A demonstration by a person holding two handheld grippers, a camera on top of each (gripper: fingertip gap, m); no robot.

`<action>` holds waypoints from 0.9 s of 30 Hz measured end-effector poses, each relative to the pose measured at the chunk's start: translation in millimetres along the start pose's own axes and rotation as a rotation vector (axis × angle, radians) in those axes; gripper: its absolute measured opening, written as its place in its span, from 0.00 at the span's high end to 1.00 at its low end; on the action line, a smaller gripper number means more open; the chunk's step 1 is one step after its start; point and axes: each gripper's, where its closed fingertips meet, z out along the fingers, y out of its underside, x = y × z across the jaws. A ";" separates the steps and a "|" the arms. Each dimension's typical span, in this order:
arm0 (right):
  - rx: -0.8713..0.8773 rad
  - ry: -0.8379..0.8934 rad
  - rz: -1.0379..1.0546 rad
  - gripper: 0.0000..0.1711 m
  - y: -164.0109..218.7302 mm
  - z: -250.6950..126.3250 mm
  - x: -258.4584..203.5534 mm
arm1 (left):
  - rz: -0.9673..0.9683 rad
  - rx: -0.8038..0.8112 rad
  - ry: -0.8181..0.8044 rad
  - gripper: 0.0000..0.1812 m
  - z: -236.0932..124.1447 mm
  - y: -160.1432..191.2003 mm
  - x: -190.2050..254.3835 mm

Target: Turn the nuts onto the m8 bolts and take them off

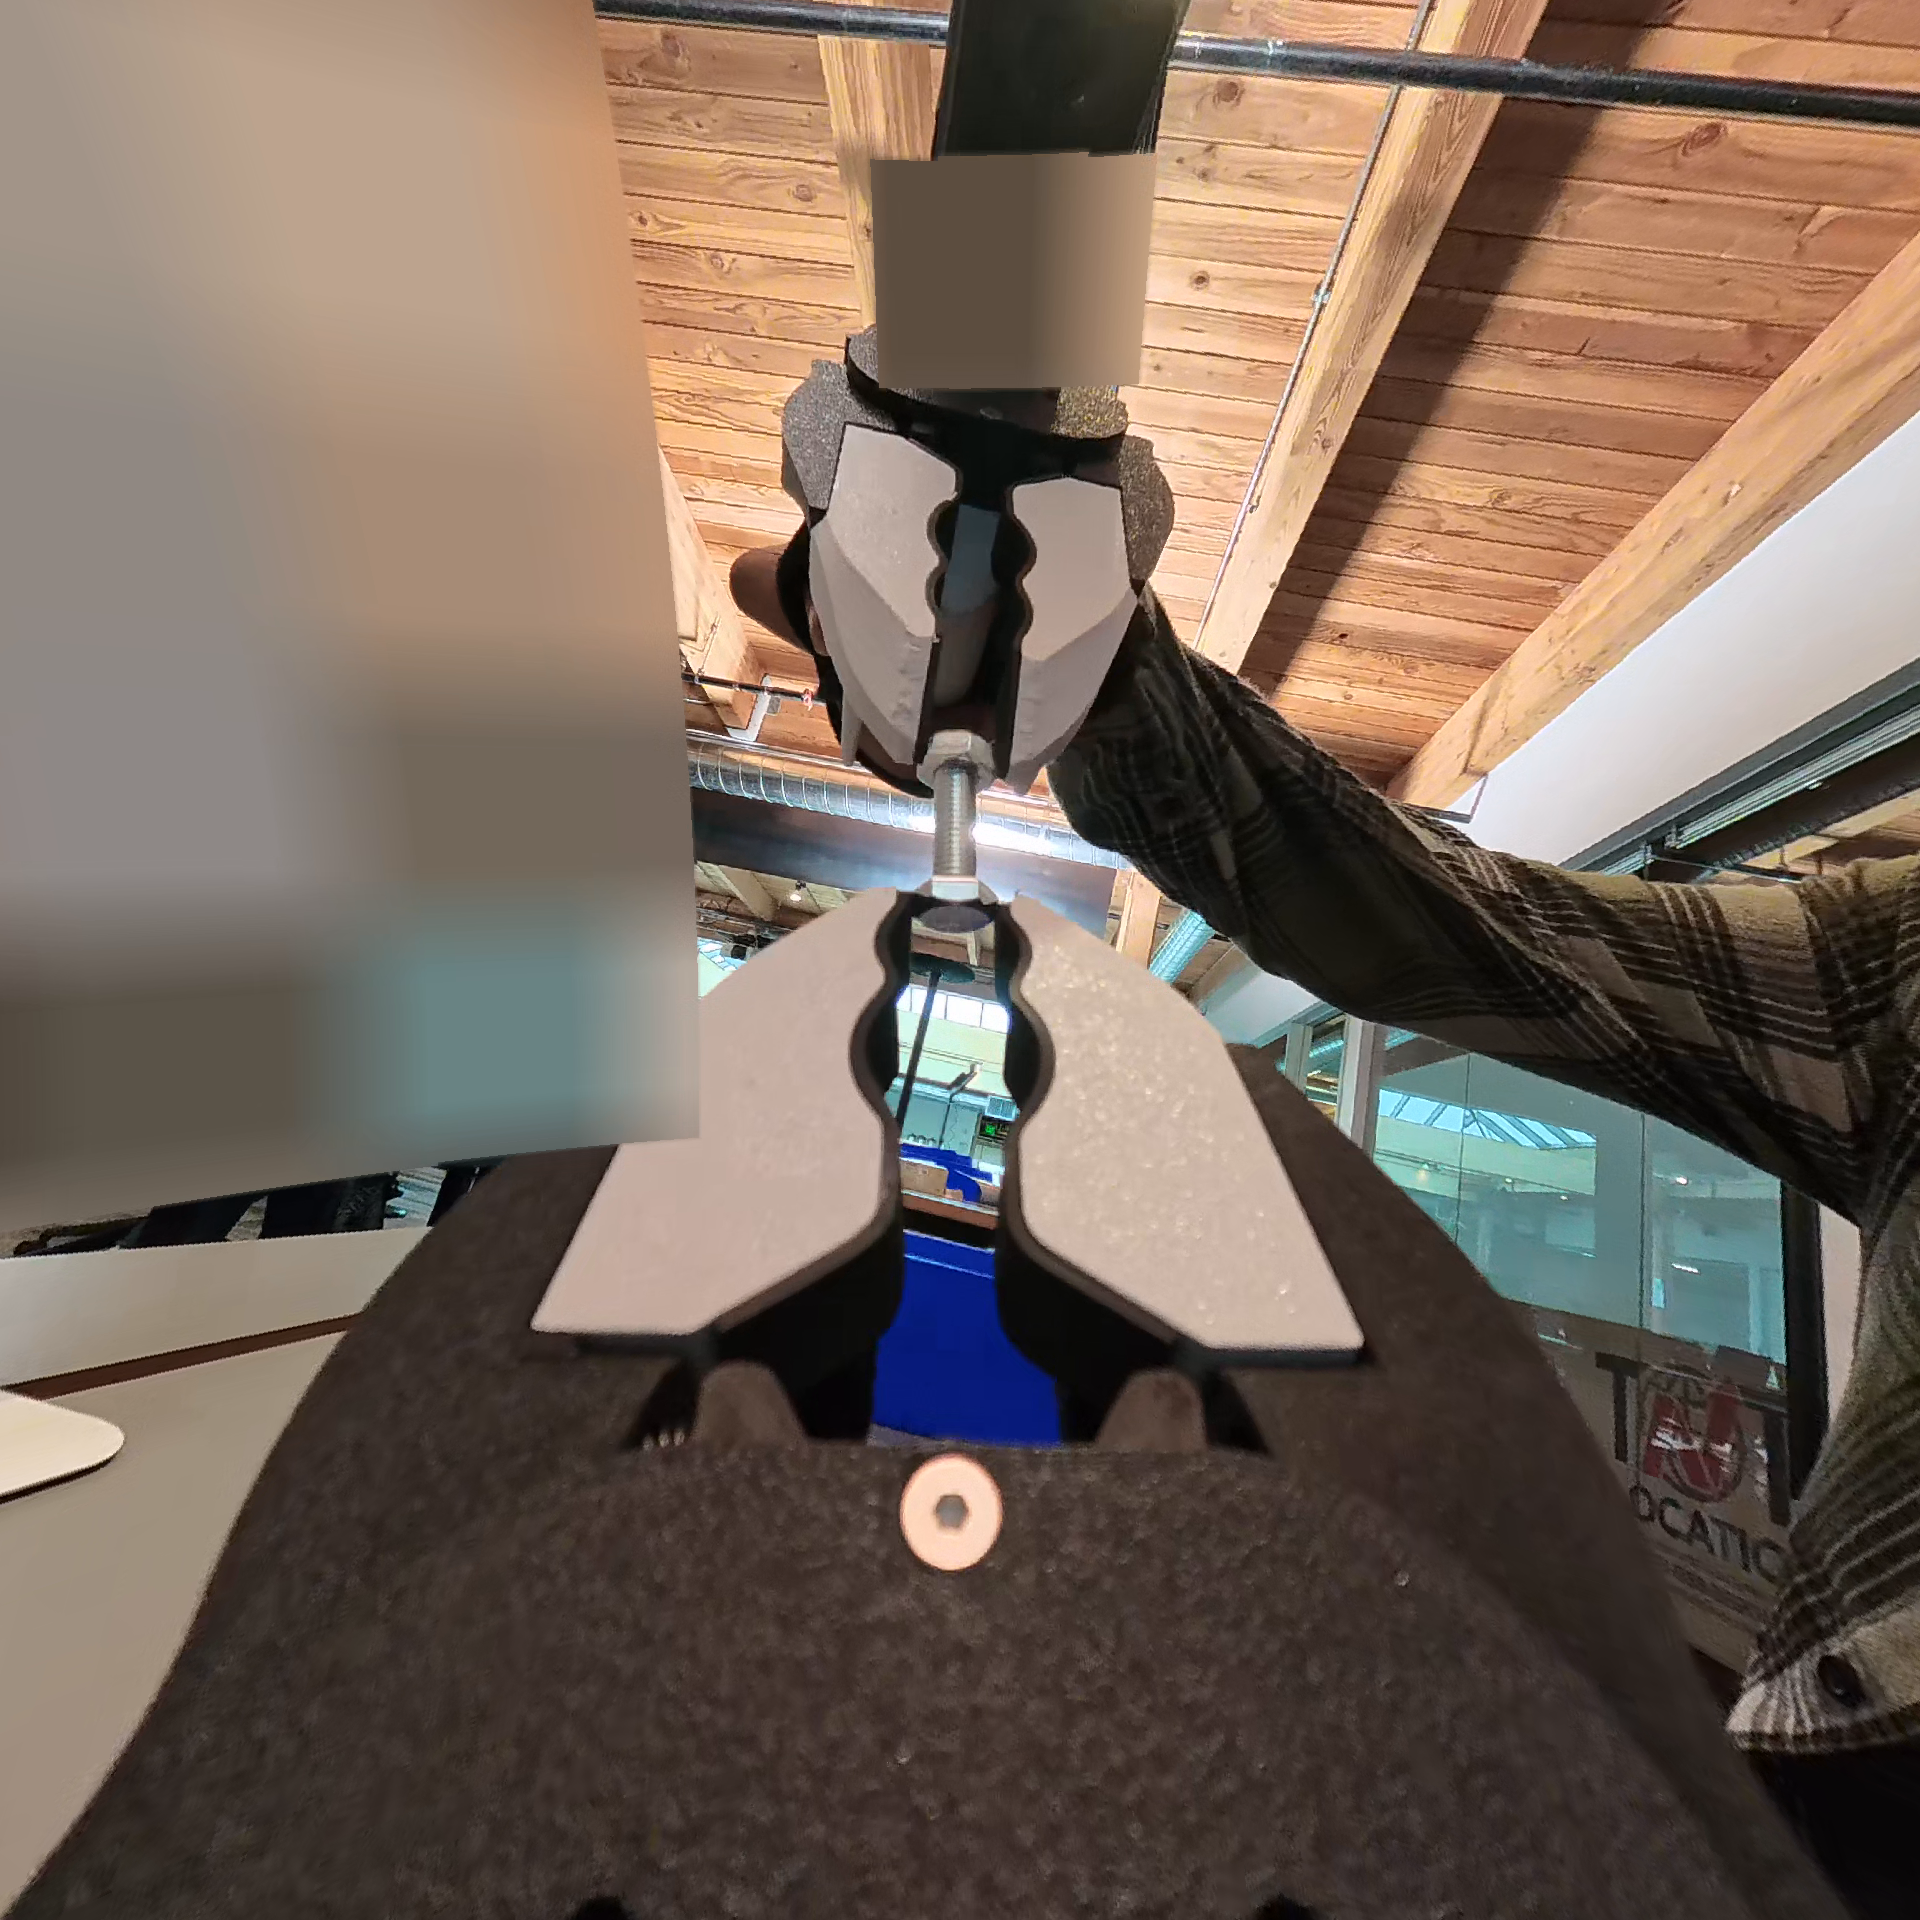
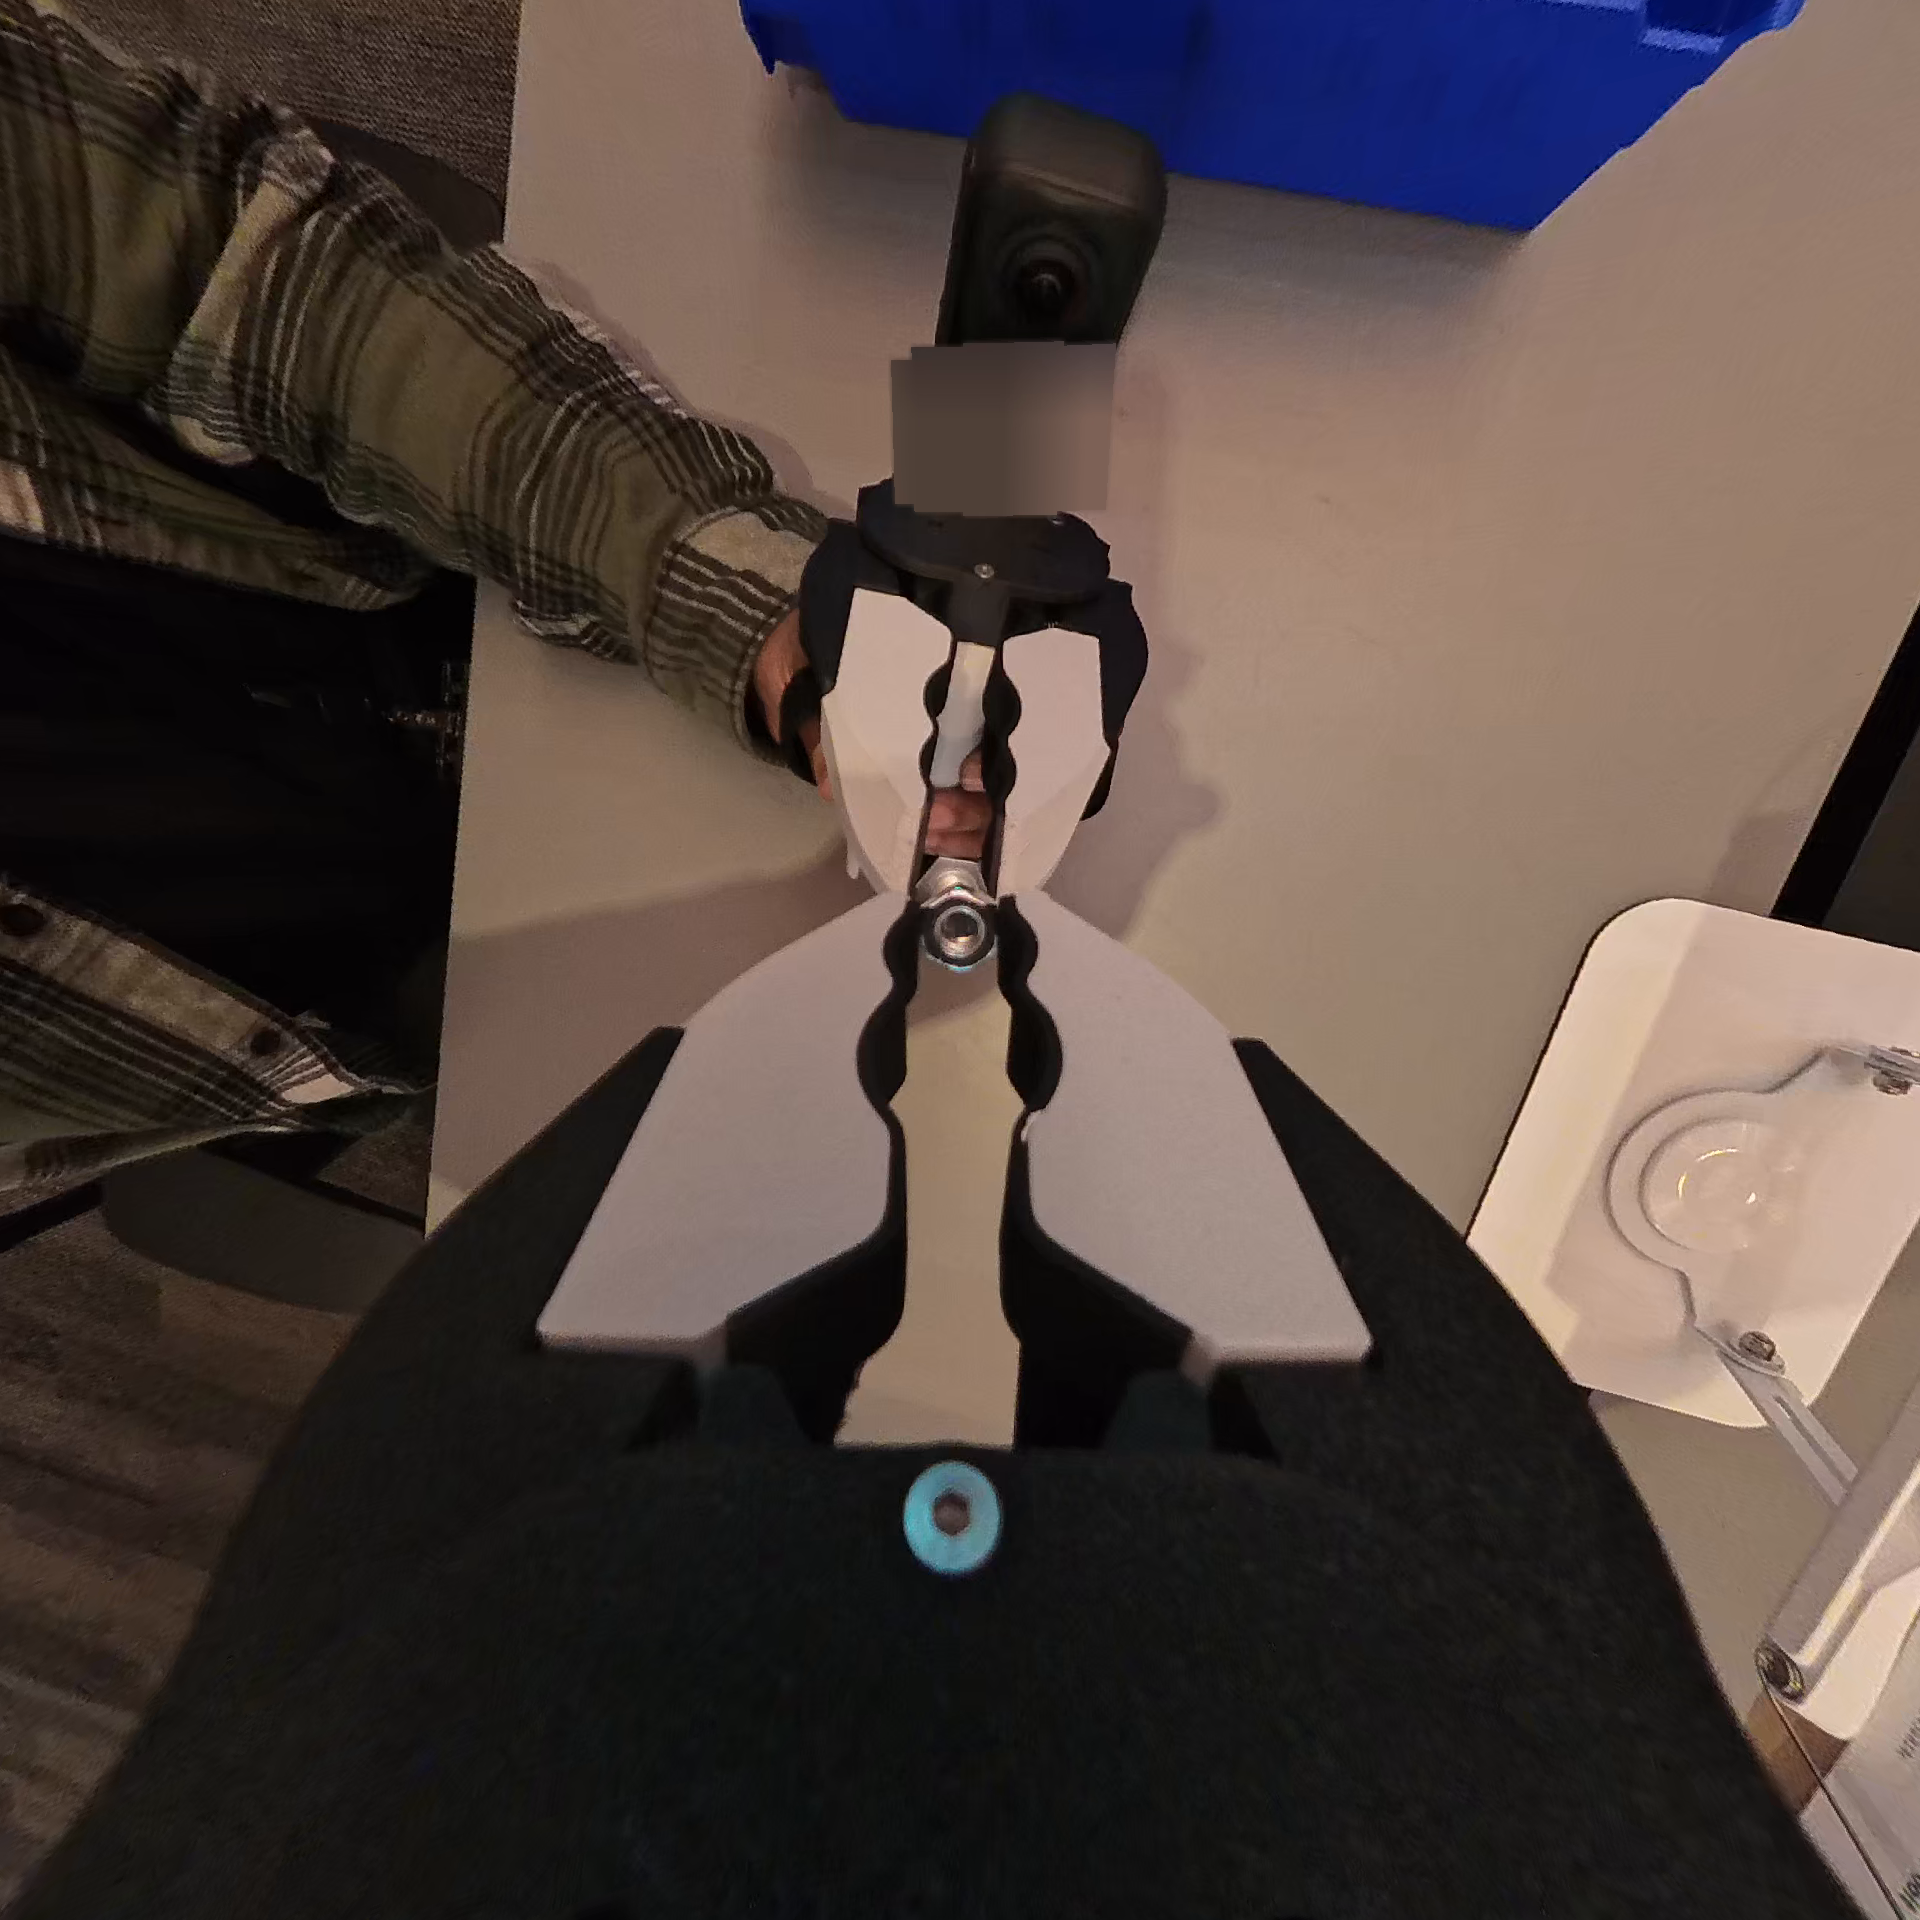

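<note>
Left wrist view was half covered on its left side by a large blurred patch, and only a strip of the pale table (image 1: 156, 1309) showed under it. In the middle, the left gripper (image 1: 951, 902) was nearly closed and pinched the hexagonal head of the bolt (image 1: 952, 831) at its fingertips; the head itself was partly hidden between them. The threaded shaft rose toward the right gripper (image 1: 961, 753), whose tips clamped the nut (image 1: 950, 750) on the upper end of the bolt. To the right, a plaid sleeve (image 1: 1455, 935) crossed the picture under the wooden ceiling (image 1: 1351, 260). In the right wrist view, the other sleeve (image 2: 416, 436) came in from the left, and its hand was mostly hidden behind the left gripper (image 2: 951, 878). In the centre the right gripper (image 2: 956, 930) held the nut (image 2: 956, 932), seen end-on, so the bolt behind it was hard to make out. Above lay a blue bin (image 2: 1351, 104), cut off by the frame, and at the right a white stand (image 2: 1621, 1039).
</note>
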 end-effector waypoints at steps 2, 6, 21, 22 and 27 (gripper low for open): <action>0.004 -0.001 0.004 0.92 -0.4 -0.3 0.1 | 0.004 0.000 -0.001 0.92 -0.2 -0.9 0.1; 0.021 -0.001 0.004 0.92 -2.6 -0.6 0.1 | 0.002 0.008 0.003 0.92 -0.3 -2.2 0.8; 0.036 -0.015 0.143 0.92 -8.2 -2.3 -1.5 | 0.097 -0.006 -0.036 0.93 -0.6 -7.7 2.7; 0.033 -0.007 0.174 0.92 -8.7 -2.2 -0.6 | 0.106 -0.006 -0.045 0.92 -1.1 -8.3 2.1; 0.029 0.027 0.346 0.92 -12.3 -1.0 3.1 | 0.128 -0.003 -0.074 0.92 -3.1 -11.2 -0.2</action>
